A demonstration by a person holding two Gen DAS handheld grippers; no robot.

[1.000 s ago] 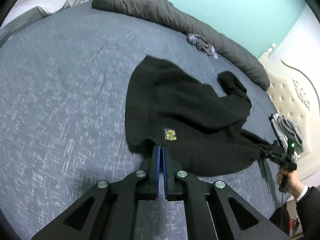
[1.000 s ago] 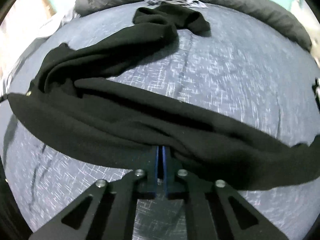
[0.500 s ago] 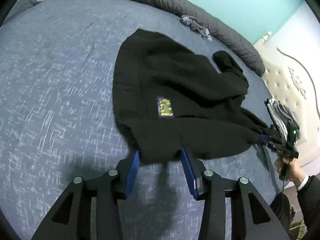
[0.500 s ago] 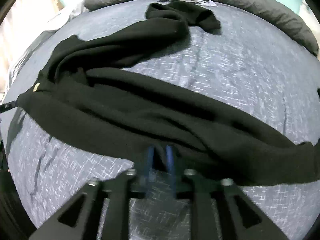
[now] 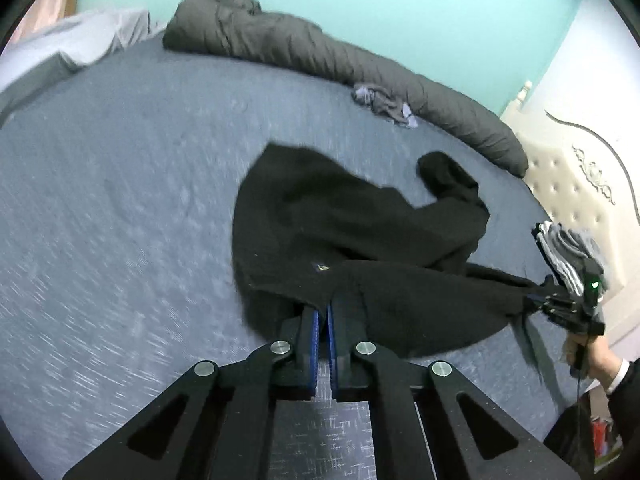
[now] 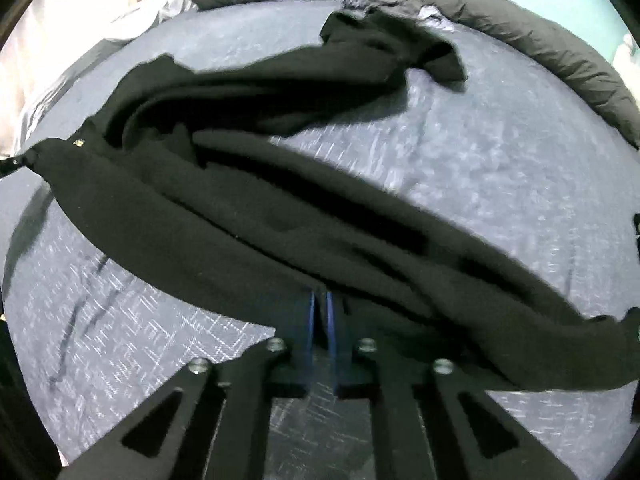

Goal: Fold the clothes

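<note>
A black sweater [image 5: 360, 216] with a small yellow label [image 5: 320, 267] lies crumpled on the blue-grey bed [image 5: 120, 200]. My left gripper [image 5: 321, 308] is shut on its near edge, with cloth pinched between the blue pads. At the right of the left wrist view, my right gripper [image 5: 536, 302] holds the same edge, stretched taut between the two, with a person's hand [image 5: 584, 356] behind it. In the right wrist view the sweater [image 6: 280, 208] drapes across the bed, and my right gripper [image 6: 319, 300] is shut on its hem. One sleeve [image 6: 400, 40] trails toward the far side.
A rolled dark grey duvet [image 5: 320, 52] lines the far edge of the bed, with a crumpled grey garment [image 5: 384, 104] beside it. A folded stack of grey clothes [image 5: 568, 252] sits by the padded cream headboard [image 5: 580, 184]. Pale bedding [image 5: 80, 36] lies at the far left.
The left gripper, shut a second ago, opened over the sweater's edge and has shut on it again. The right fingers parted slightly, then shut. The edge is now raised off the bed.
</note>
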